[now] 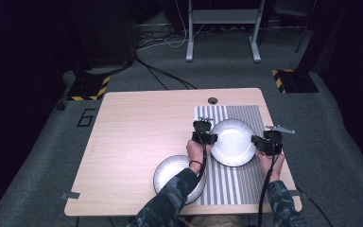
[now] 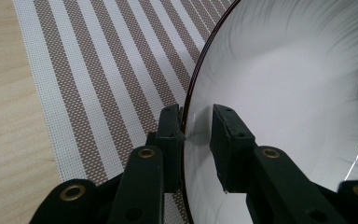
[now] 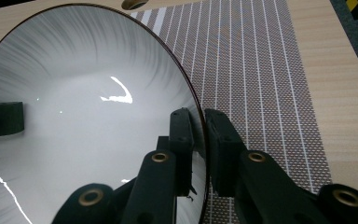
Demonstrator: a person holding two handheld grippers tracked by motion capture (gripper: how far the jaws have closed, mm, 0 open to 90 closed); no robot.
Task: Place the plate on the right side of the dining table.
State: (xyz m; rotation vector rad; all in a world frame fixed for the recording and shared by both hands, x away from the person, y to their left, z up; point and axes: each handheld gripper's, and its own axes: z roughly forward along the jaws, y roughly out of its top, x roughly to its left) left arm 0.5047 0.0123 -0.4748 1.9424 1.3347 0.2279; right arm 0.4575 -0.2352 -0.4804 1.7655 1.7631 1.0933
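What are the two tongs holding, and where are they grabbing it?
The white plate on the striped mat: right tongs pinch its right rim; left tongs straddle its left rim, not closed.

Light wooden table with a striped placemat and a near-edge plate.

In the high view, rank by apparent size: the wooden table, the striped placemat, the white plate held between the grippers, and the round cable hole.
1. Light wooden table
2. Brown-and-white striped woven placemat
3. White round plate with dark rim, gripped on both sides
4. Small round cable hole
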